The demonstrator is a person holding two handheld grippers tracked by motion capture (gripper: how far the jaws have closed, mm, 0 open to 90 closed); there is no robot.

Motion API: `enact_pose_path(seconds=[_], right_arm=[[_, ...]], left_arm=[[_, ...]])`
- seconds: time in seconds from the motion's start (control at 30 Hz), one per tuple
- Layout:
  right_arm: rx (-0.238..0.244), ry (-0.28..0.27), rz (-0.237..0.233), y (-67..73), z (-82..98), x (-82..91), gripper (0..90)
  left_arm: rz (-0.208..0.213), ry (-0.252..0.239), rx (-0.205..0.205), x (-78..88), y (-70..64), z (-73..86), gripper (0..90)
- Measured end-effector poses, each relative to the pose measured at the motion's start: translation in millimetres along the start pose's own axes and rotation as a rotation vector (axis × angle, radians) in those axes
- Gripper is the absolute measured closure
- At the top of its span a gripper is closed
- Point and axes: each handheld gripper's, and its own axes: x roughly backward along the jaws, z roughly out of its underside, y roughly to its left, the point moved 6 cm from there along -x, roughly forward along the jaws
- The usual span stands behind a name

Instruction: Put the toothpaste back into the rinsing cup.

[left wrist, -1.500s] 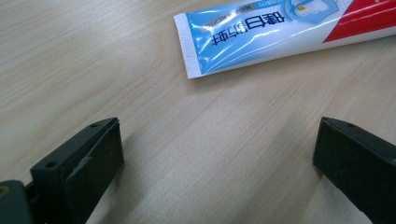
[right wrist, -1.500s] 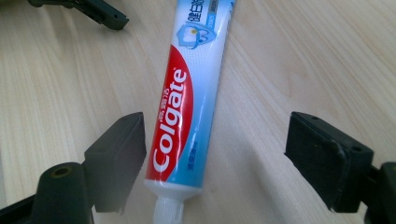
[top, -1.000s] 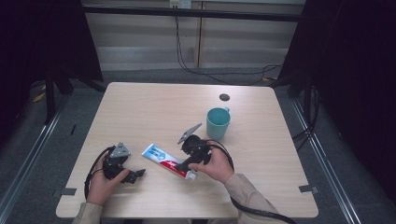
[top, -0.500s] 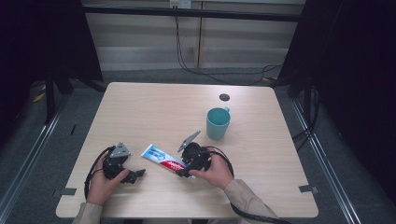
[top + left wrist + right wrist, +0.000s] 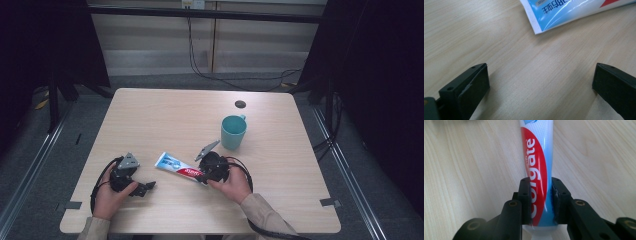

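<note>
Where the wooden table (image 5: 165,115) spreads pale under the high view, carries everything in play. Behind its far edge, dark floor and trailing cables (image 5: 235,80).

Right of centre, a teal mug (image 5: 233,131) upright, handle toward the far side; beyond it a small dark round thing (image 5: 240,104), too small to identify, perhaps a cap.

Near the front, between the two hands, a toothpaste tube (image 5: 176,167) flat on the wood, its blue-and-white crimped end toward the left gripper, its red end under the right one. Printed "Colgate" in white on red, read plainly in the right gripper view (image 5: 536,170).

Right gripper (image 5: 203,176) clamped on the tube near its cap end: jaws have just been closing, and both black pads now press the tube's sides, squeezing it slightly narrower between them (image 5: 539,202). Held by the right hand (image 5: 235,185), cable looping round behind it.

Left gripper (image 5: 145,189) low over bare wood, near the tube's crimped end (image 5: 564,15) but apart from it; jaws spread wide with nothing between them (image 5: 541,85). Gripped from behind by the left hand (image 5: 107,196).
</note>
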Motion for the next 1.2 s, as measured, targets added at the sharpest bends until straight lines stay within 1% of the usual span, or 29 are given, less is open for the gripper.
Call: enact_pose_path(seconds=[0.03,0.1,0.13,0.17,0.23,0.27,0.3,0.37,0.4,0.43,0.47,0.53,0.63,0.67,0.73,0.77,0.87,0.9,0.97,1.0,1.03,1.07,1.1,1.13,1.2], right_arm=[[-0.013,-0.002,-0.002,-1.5,1.6,2.1,72.8],[-0.017,-0.012,-0.005,-3.3,2.8,4.0,73.0],[-0.025,-0.015,-0.003,-4.7,4.1,6.1,73.2],[-0.030,-0.027,0.006,-7.0,5.2,9.8,73.6],[-0.046,-0.040,0.006,-9.4,5.9,15.5,73.9],[-0.050,-0.054,0.005,-10.9,6.8,19.0,74.2],[-0.052,-0.059,0.004,-11.9,7.2,20.1,74.4],[-0.058,-0.061,0.003,-12.1,8.2,21.8,74.5],[-0.059,-0.058,-0.003,-13.1,11.4,24.9,74.5],[-0.053,-0.057,-0.007,-14.1,12.9,25.7,74.4],[-0.057,-0.060,-0.016,-15.2,15.1,26.3,74.4],[-0.073,-0.066,-0.025,-17.2,19.5,27.4,74.3],[-0.080,-0.067,-0.029,-18.2,22.5,28.2,74.1],[-0.087,-0.071,-0.036,-19.3,25.0,26.7,73.7],[-0.088,-0.065,-0.040,-19.2,27.6,25.0,73.2],[-0.083,-0.069,-0.039,-19.1,28.7,24.1,73.0],[-0.090,-0.073,-0.040,-18.8,30.6,23.1,72.4],[-0.079,-0.072,-0.034,-18.4,31.3,22.6,71.6],[-0.077,-0.068,-0.031,-18.4,31.5,22.0,70.9],[-0.066,-0.045,-0.019,-17.3,31.0,20.4,68.3],[-0.063,-0.047,-0.010,-17.9,30.2,19.4,64.0],[-0.076,-0.047,-0.013,-17.9,28.9,17.9,60.2],[-0.069,-0.036,-0.007,-18.1,27.4,15.9,57.3],[-0.058,-0.036,0.008,-18.4,24.9,13.6,53.6],[-0.063,-0.030,0.001,-17.6,19.3,8.3,50.7]], left_arm=[[0.000,0.001,0.002,0.1,0.0,0.0,0.5],[0.000,0.000,0.002,0.1,0.0,0.0,0.8],[-0.009,-0.002,0.009,0.5,0.0,0.0,0.8],[-0.008,-0.003,0.019,0.7,-0.4,-0.2,1.7],[0.002,-0.005,0.031,0.7,-1.7,-0.8,1.9],[0.011,-0.016,0.051,0.8,-2.3,-2.0,2.3],[0.019,-0.019,0.052,1.1,-2.4,-2.4,3.0],[0.015,-0.019,0.050,1.4,-2.5,-2.2,3.8],[0.009,-0.022,0.050,2.0,-2.2,-1.8,6.6],[0.008,-0.024,0.048,2.3,-1.9,-1.6,7.6],[0.006,-0.025,0.046,2.5,-1.4,-1.5,8.4],[0.006,-0.027,0.046,2.3,-1.5,-1.5,8.6],[0.001,-0.026,0.037,1.9,-1.4,-1.4,7.9],[-0.002,-0.020,0.022,1.8,-1.6,-1.2,7.8],[-0.003,-0.022,0.017,1.6,-1.8,-1.2,7.8],[-0.007,-0.019,0.013,1.6,-2.0,-1.0,7.7],[-0.008,-0.019,0.011,1.4,-2.0,-0.8,7.7],[-0.008,-0.019,0.011,1.4,-2.0,-0.9,7.5],[-0.008,-0.020,0.011,1.3,-2.1,-0.9,7.4],[-0.008,-0.019,0.011,1.3,-2.1,-0.9,7.4],[-0.009,-0.019,0.011,1.3,-2.1,-0.9,7.4],[-0.007,-0.019,0.013,1.1,-2.4,-0.9,7.3],[-0.007,-0.019,0.013,1.1,-2.4,-0.9,7.2],[-0.007,-0.019,0.012,1.1,-2.4,-0.9,7.2],[-0.008,-0.020,0.012,1.0,-2.4,-1.0,7.2]])
